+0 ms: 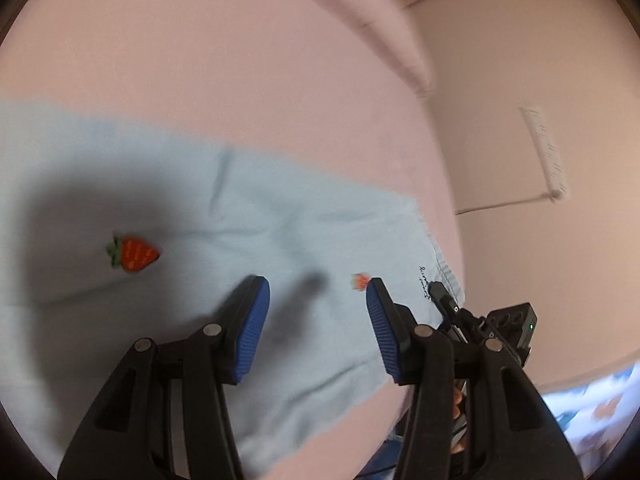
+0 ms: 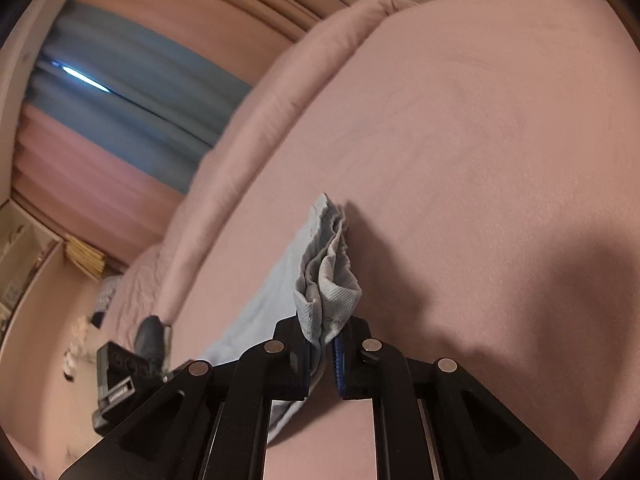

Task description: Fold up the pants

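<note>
Light blue pants (image 1: 240,208) with strawberry prints (image 1: 136,254) lie spread flat on a pink bed (image 1: 240,80). My left gripper (image 1: 316,284) hovers just over the cloth near its right edge, blue pads (image 1: 250,332) apart and nothing between them. In the right wrist view my right gripper (image 2: 322,332) is shut on a bunched, ribbed edge of the pants (image 2: 328,264), which stands up from the jaws while the rest trails down to the left over the bed (image 2: 480,160). The right gripper's black tip (image 1: 442,298) also shows at the pants' right edge in the left wrist view.
A rolled pink duvet (image 2: 280,80) runs along the bed's far side. Blue and pink curtains (image 2: 132,92) hang behind it, and shelves (image 2: 24,260) stand at the left. A white power strip (image 1: 546,152) lies beyond the bed's edge. Patterned cloth (image 1: 600,408) shows at the lower right.
</note>
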Available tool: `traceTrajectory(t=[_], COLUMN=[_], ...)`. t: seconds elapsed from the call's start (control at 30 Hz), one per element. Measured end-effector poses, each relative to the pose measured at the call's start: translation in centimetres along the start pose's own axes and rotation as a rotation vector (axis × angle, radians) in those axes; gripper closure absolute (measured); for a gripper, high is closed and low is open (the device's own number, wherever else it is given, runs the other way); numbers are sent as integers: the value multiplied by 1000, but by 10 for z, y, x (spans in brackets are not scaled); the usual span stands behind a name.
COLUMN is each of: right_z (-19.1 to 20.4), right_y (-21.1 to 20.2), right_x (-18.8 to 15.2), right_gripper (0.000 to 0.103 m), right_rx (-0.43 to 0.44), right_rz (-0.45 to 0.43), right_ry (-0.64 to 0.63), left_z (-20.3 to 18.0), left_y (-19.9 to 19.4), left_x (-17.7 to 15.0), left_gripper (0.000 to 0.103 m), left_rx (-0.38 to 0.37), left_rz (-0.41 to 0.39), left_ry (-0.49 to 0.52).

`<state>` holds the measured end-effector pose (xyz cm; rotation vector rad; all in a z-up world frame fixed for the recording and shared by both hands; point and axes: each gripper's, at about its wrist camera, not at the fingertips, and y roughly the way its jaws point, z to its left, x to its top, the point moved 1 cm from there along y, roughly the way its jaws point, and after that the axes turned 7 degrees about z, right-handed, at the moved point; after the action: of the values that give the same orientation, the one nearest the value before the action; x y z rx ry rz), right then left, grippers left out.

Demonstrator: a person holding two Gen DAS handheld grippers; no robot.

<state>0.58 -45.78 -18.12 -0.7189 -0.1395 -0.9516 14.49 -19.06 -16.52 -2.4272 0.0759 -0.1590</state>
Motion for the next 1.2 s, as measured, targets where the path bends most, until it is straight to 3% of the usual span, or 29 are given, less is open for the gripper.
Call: traceTrajectory(t=[0.07, 0.13, 0.2, 0.27, 0.33, 0.4, 0.47, 0.57, 0.7, 0.8, 0.87, 0.9, 0.93, 0.97, 1.0, 1.07, 1.2], right_z=[-20, -33, -21, 4, 41, 75, 114, 159, 198, 213, 219, 220, 221, 223, 225, 232, 248], right_y=[21, 21, 15, 8, 1, -3, 0, 14, 38, 56, 68, 73, 76, 79, 80, 80, 82], right_x=[-3, -4, -2, -2, -4, -11, -25, -55, -96, -125, -140, -148, -154, -160, -164, -171, -181], right_gripper=[97, 99, 99, 98, 98, 98, 98, 98, 98, 98, 98, 98, 98, 98, 98, 98, 98], right_rx=[-33, 18, -7, -46, -60, -93, -136, -173, -155, -146, -138, -144, -155, -170, -184, -203, -197], right_rz=[71, 69, 55, 28, -11, -33, -43, -36, 3, 62, 103, 120, 128, 131, 130, 122, 111], right_ry=[73, 131, 103, 19, -106, -240, -403, -605, -789, -880, -910, -929, -948, -972, -993, -1031, -1077], left_z=[11, 12, 9, 7, 3, 1, -1, -1, 6, 16, 26, 31, 36, 40, 44, 46, 39], left_y=[0, -2, -6, -13, -18, -27, -39, -57, -70, -69, -66, -68, -69, -70, -71, -72, -99], left_x=[4, 7, 6, 2, -1, -4, -12, -19, -22, -22, -22, -22, -22, -23, -22, -18, -21], left_gripper=[65, 66, 66, 54, 35, 26, 25, 14, 8, 8, 11, 21, 48, 63, 84, 93, 94], left_rx=[-37, -51, -40, -53, -72, -103, -173, -274, -378, -400, -387, -364, -339, -318, -292, -257, -212], left_rz=[-19, 6, 7, -4, -20, -36, -46, -70, -57, -32, -28, -35, -44, -46, -50, -79, -167], left_ry=[-62, -77, -66, -64, -60, -51, -46, -45, -69, -93, -126, -141, -148, -148, -148, -140, -62])
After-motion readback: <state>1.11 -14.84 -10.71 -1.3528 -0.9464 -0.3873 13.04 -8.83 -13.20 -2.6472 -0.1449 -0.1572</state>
